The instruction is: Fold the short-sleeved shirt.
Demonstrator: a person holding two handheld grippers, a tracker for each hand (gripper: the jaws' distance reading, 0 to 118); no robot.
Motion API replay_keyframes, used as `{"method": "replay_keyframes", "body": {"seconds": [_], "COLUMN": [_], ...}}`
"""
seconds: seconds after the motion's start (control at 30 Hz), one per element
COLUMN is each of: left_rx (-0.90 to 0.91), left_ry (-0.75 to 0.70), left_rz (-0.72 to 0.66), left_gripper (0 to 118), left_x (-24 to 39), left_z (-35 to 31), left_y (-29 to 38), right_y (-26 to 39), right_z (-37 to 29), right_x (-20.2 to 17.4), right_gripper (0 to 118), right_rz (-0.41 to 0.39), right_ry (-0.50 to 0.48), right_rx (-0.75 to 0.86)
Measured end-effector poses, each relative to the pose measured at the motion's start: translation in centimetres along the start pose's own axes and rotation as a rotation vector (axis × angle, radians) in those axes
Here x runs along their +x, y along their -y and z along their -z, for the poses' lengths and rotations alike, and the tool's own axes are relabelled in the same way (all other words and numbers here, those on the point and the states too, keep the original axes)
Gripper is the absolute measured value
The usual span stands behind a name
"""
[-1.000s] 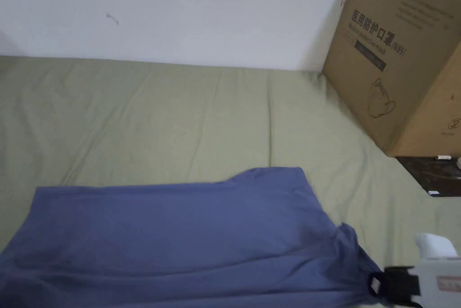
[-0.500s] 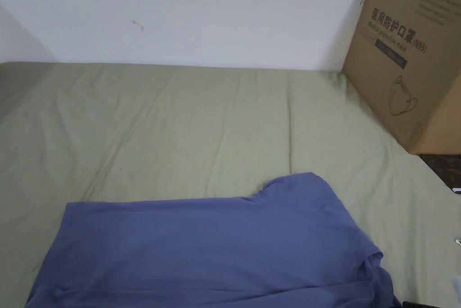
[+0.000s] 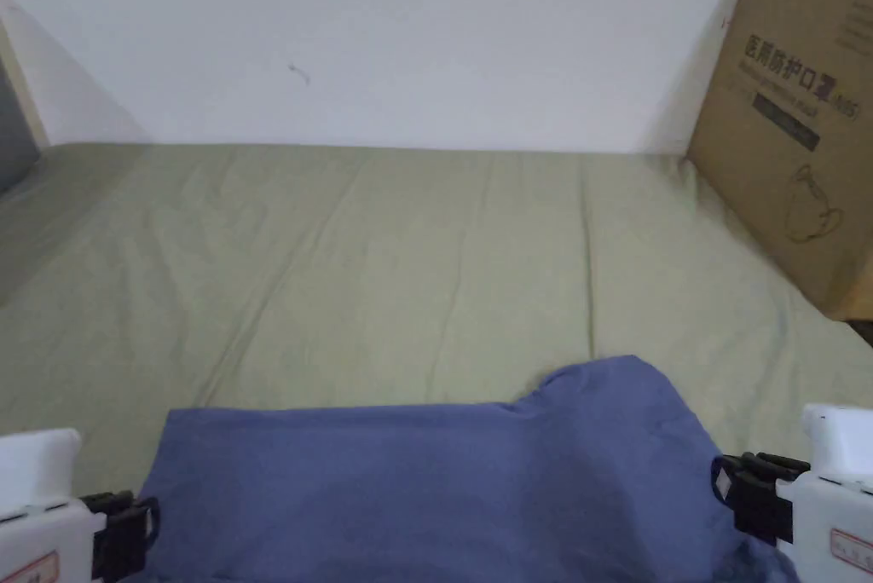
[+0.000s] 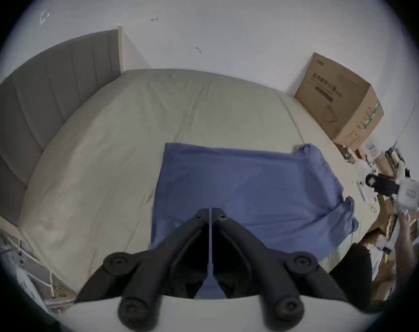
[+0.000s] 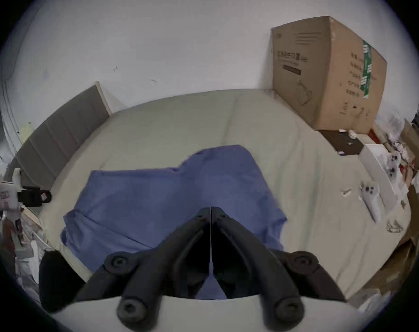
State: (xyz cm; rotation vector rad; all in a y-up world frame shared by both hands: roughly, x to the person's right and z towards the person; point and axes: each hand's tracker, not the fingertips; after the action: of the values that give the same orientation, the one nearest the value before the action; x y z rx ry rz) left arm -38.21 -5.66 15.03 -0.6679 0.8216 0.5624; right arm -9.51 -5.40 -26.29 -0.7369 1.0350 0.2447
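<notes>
A blue short-sleeved shirt (image 3: 443, 491) lies spread flat on the green bed sheet (image 3: 384, 269), one sleeve pointing toward the wall. It also appears under the jaws in the left gripper view (image 4: 239, 188) and the right gripper view (image 5: 167, 193). My left gripper (image 3: 149, 525) sits by the shirt's left edge, jaws shut with nothing between them (image 4: 210, 209). My right gripper (image 3: 723, 482) is by the right edge, also shut and empty (image 5: 211, 208). From the left gripper view, the right gripper (image 4: 371, 181) hangs in the air off the shirt's right side.
A large cardboard box (image 3: 801, 116) stands at the bed's far right corner against the white wall. A grey headboard (image 4: 36, 92) bounds the left side. White boxes and small items (image 5: 376, 181) clutter the right edge of the bed.
The head camera has shifted, so the shirt sits lower in the picture. The right gripper, earlier at the shirt's bunched right corner, now sits beside a flatter edge. The left gripper has come into view.
</notes>
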Motion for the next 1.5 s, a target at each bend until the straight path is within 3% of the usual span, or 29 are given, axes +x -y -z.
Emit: {"method": "replay_keyframes", "body": {"seconds": [0.17, 0.2, 0.23, 0.27, 0.3, 0.37, 0.57, 0.67, 0.7, 0.73, 0.77, 0.8, 0.83, 0.9, 0.93, 1.03, 1.07, 1.13, 1.2, 1.23, 1.3, 1.37, 1.43, 1.47, 1.5], "left_rx": [-0.104, -0.126, -0.147, -0.155, -0.139, -0.171, -0.289, -0.365, -0.374, -0.336, -0.316, -0.311, -0.306, -0.283, -0.275, -0.236, -0.231, -0.221, -0.220, -0.225, -0.239, -0.243, -0.238, -0.236, -0.232], "left_ry": [-0.019, -0.003, 0.034, 0.055, 0.047, -0.030, -0.115, -0.059, -0.054, -0.108, -0.067, -0.034, -0.028, -0.011, -0.010, -0.013, -0.019, -0.013, -0.025, -0.026, -0.030, -0.031, -0.031, -0.028, -0.025], "left_rz": [0.011, -0.008, -0.037, -0.037, -0.019, 0.008, 0.055, 0.088, 0.105, 0.165, 0.166, 0.149, 0.144, 0.129, 0.125, 0.098, 0.080, 0.051, 0.037, 0.033, 0.030, 0.025, 0.018, 0.012, 0.008], "left_gripper": [4, 14, 36, 68, 87, 114, 113, 94, 82, 60, 22, 3, 2, 2, 3, 2, 3, 2, 2, 2, 2, 3, 2, 2, 2], "left_x": [-3.7, -4.8, -5.2, -6.1, -6.7, -6.5, -7.1, -7.4, -6.9, -6.4, -6.5, -6.5, -6.5, -6.4, -6.4, -6.1, -6.1, -6.3, -6.6, -6.8, -6.8, -6.6, -6.7, -6.6, -6.5], "left_z": [6.9, 8.5, 9.9, 11.6, 13.0, 15.5, 22.5, 24.2, 24.0, 23.4, 22.8, 22.2, 21.6, 19.7, 19.2, 17.4, 16.9, 16.4, 16.5, 16.6, 16.7, 16.7, 16.8, 16.7, 16.4], "left_y": [-6.2, -7.4, -8.5, -9.4, -9.9, -10.7, -9.7, -8.9, -8.7, -8.7, -8.8, -9.0, -9.1, -9.5, -9.6, -9.6, -9.7, -9.5, -9.2, -9.0, -8.8, -8.7, -8.7, -8.7, -8.8], "right_y": [-1.3, -1.4, -1.4, -1.3, -1.3, -1.3, -1.5, -2.5, -3.2, -4.0, -4.9, -5.8, -6.8, -8.8, -9.3, -11.5, -12.8, -14.4, -13.4, -13.3, -13.0, -13.5, -13.4, -13.5, -13.6], "right_z": [2.1, 2.5, 2.9, 3.2, 3.3, 3.7, 4.7, 6.5, 7.3, 8.1, 9.2, 10.2, 11.6, 15.2, 16.9, 22.2, 23.9, 27.1, 29.1, 30.2, 31.4, 32.2, 32.6, 30.8, 30.0], "right_x": [-0.6, -0.6, -0.5, -0.4, -0.3, 0.0, 1.0, 2.4, 2.7, 3.1, 3.6, 4.2, 4.8, 6.6, 7.5, 8.6, 8.7, 9.0, 9.3, 9.4, 9.5, 9.7, 9.2, 7.9, 7.6], "right_gripper": [0, 0, 0, 0, 0, 0, 0, 0, 0, 0, 0, 1, 11, 98, 118, 115, 115, 115, 107, 94, 45, 4, 4, 4, 4], "right_rz": [-0.015, -0.025, -0.035, -0.043, -0.041, -0.044, -0.032, -0.044, -0.057, -0.064, -0.065, -0.062, -0.042, 0.049, 0.076, 0.100, 0.106, 0.121, 0.132, 0.149, 0.176, 0.179, 0.147, 0.075, 0.058], "right_ry": [-0.040, -0.032, -0.030, -0.039, -0.042, -0.048, -0.013, 0.002, 0.013, 0.018, 0.020, 0.023, 0.022, 0.005, 0.002, 0.072, 0.065, 0.108, 0.124, 0.123, 0.127, 0.111, 0.099, 0.121, 0.100], "right_rx": [-0.024, -0.034, -0.050, -0.065, -0.069, -0.081, -0.134, -0.171, -0.178, -0.176, -0.175, -0.177, -0.188, -0.211, -0.231, -0.344, -0.290, -0.354, -0.384, -0.406, -0.429, -0.411, -0.452, -0.457, -0.443]}}
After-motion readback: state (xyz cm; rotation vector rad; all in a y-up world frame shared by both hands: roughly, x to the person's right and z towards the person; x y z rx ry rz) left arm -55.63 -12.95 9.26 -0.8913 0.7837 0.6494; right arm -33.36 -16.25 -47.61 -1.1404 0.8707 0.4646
